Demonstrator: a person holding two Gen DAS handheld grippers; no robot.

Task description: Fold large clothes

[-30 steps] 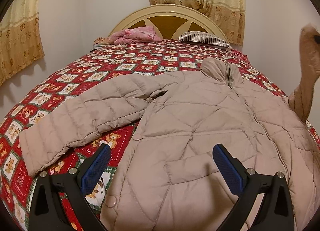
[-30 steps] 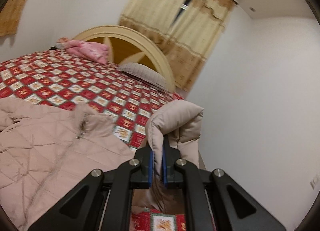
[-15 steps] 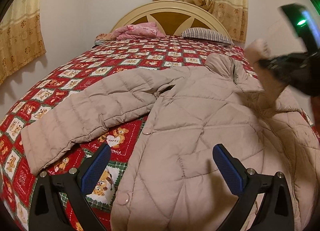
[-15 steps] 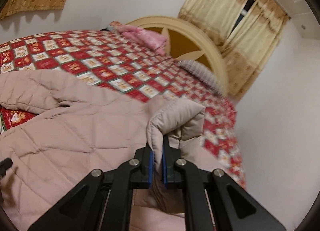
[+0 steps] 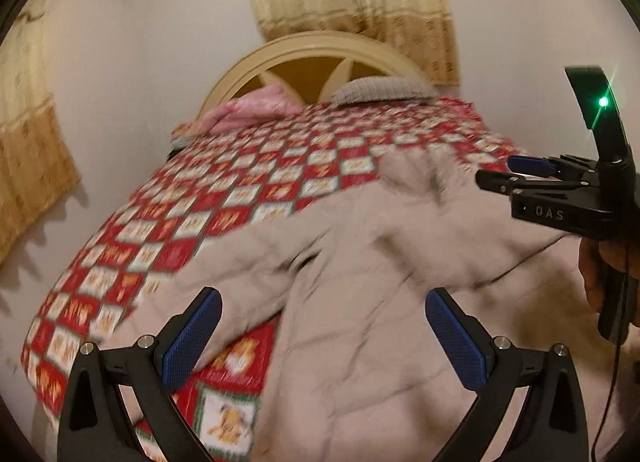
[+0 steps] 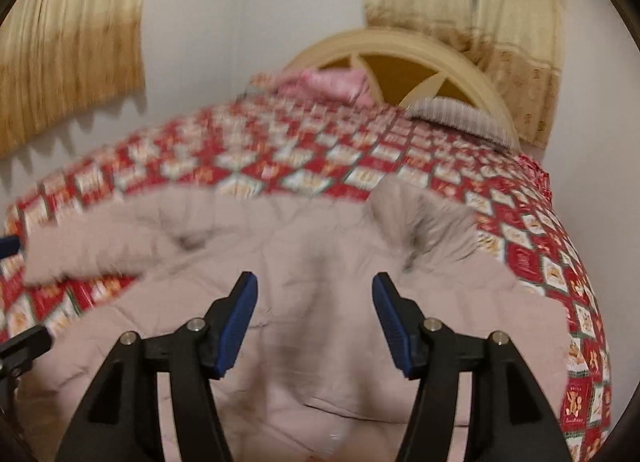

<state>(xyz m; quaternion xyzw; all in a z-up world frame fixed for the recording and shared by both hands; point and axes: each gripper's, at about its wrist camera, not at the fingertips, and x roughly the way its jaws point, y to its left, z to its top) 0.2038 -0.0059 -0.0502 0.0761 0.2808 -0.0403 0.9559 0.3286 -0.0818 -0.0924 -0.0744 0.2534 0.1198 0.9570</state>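
Across the bed (image 5: 256, 182) one jacket (image 5: 380, 302) lay spread front up, its collar (image 5: 420, 170) toward the headboard (image 5: 320, 50) and one sleeve (image 5: 224, 274) stretched out over the quilt (image 5: 200, 198) to the jacket's left side in the left wrist view. Both views were blurred, so seams and fastenings could not be made out.

The left gripper (image 5: 322, 336) hung above the lower part of the jacket, its two blue pads (image 5: 192, 332) set wide apart with nothing between them; one pad sat over the sleeve's edge, the other over the jacket body. The right gripper (image 6: 314, 322) hung over the middle of the jacket (image 6: 300, 282), its two pads (image 6: 240, 318) also parted and holding nothing. From the left wrist view the right gripper (image 5: 504, 174) showed at the right edge, seen side on above the jacket's shoulder, gripped by a hand (image 5: 596, 274), with one green light (image 5: 603, 103) lit on its body.

Two pillows rested at the head of the bed: one pink (image 5: 256, 110), one striped grey (image 5: 380, 88). Behind the headboard hung one pair of yellow curtains (image 5: 352, 2), and a third curtain (image 5: 28, 134) hung on the left wall. The quilt, red with checked picture squares, covered the whole bed; in the right wrist view the quilt (image 6: 540, 246) showed bare along the jacket's right side.
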